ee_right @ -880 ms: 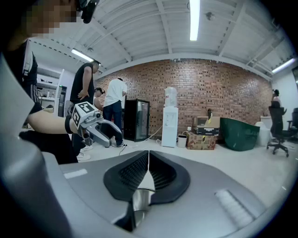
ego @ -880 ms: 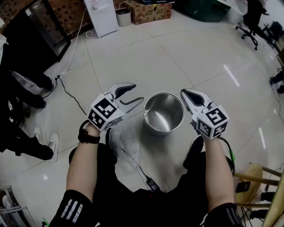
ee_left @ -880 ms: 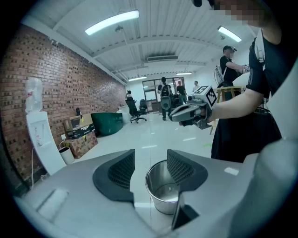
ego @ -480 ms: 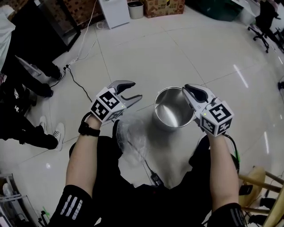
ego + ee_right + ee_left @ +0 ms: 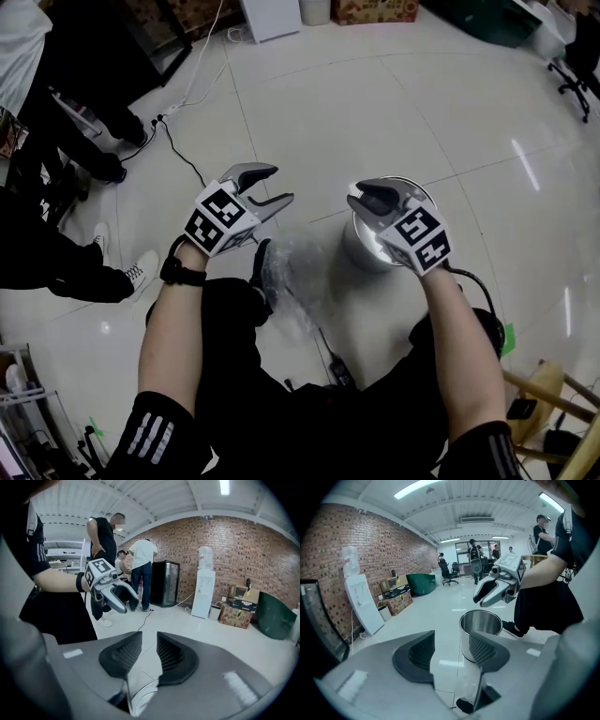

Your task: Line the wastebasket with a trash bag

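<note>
Bag (image 5: pixel 292 270), crumpled beside the wastebasket (image 5: pixel 480 622), is judged light, limp, slippery, best pinched at its mouth edge; left claw (image 5: pixel 278 185) is held wide, right claw (image 5: pixel 362 199) narrower, both empty.

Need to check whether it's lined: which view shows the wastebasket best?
The left gripper view: the wastebasket stands upright beyond the jaws, its open rim bare. The head view has the right gripper covering part of it; the right gripper view shows only a sliver of rim.
</note>
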Demonstrator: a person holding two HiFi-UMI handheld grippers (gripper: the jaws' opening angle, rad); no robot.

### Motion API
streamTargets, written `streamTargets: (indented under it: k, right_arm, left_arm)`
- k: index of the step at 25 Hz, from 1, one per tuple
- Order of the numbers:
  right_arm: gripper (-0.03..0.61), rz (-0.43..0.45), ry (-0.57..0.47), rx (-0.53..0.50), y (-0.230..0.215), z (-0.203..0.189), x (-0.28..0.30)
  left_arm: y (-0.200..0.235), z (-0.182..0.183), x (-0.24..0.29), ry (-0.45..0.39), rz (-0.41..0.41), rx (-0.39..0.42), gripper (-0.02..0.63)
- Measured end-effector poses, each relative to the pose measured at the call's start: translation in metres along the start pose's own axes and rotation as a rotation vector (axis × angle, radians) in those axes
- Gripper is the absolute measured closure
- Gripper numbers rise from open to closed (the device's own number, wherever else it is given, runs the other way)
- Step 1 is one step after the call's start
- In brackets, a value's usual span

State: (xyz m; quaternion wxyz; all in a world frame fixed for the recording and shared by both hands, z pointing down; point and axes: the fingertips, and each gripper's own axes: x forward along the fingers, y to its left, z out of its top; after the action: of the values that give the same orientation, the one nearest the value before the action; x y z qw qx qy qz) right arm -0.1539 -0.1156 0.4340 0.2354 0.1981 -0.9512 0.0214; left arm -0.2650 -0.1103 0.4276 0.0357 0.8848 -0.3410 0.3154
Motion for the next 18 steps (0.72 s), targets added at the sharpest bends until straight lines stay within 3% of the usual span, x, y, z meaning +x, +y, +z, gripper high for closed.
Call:
streamTargets:
  k: [12, 18]
  right_arm:
    - [0.442, 0.291, 0.26, -0.147, 0.111, -0.078, 0.139]
    - [0.407, 0.34, 0.366, -0.171, 0.138, -0.128, 0.18]
  left_arm:
    - [0.023, -0.038, -0.034, 0.044, 0.049, 0.001, 0.388]
    - [0.023, -0.036, -0.042, 0.024, 0.041, -0.011, 0.388]
